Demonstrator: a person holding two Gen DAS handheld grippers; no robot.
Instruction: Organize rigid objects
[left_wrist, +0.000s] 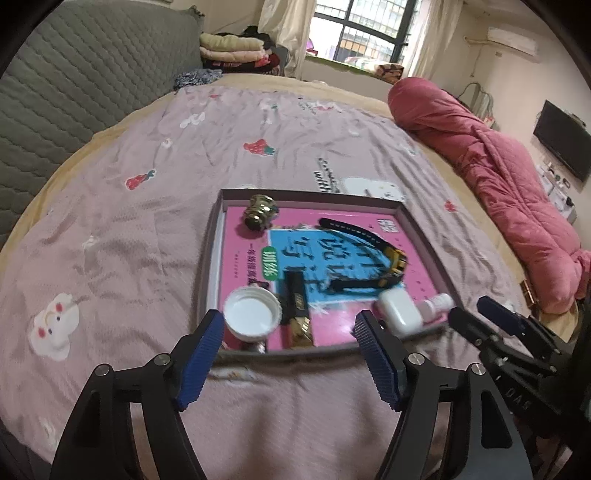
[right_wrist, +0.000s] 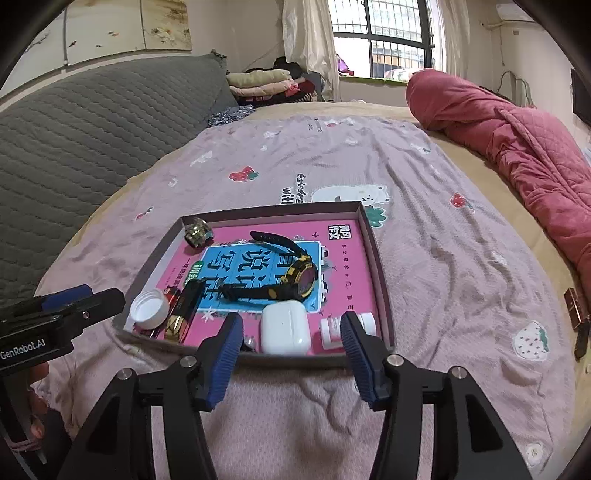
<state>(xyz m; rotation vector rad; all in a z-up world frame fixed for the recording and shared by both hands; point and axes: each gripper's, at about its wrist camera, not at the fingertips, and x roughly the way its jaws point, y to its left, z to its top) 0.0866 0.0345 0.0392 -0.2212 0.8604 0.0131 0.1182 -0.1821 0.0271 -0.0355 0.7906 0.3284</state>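
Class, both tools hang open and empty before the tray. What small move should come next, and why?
Probably swing the right tool toward the brown item on the bedspread right of the tray: it seems the only piece outside, while the watch and earbud case already lie inside.

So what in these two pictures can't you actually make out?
- Small item at the tray's near wall: right wrist view, the left finger covers most of it.
- White bottle: right wrist view, label too small and partly behind the right finger.
- Black and gold tube: left wrist view, motion blur smears its print.
- Brown object on the bedspread: right wrist view, too distorted near the edge to identify.
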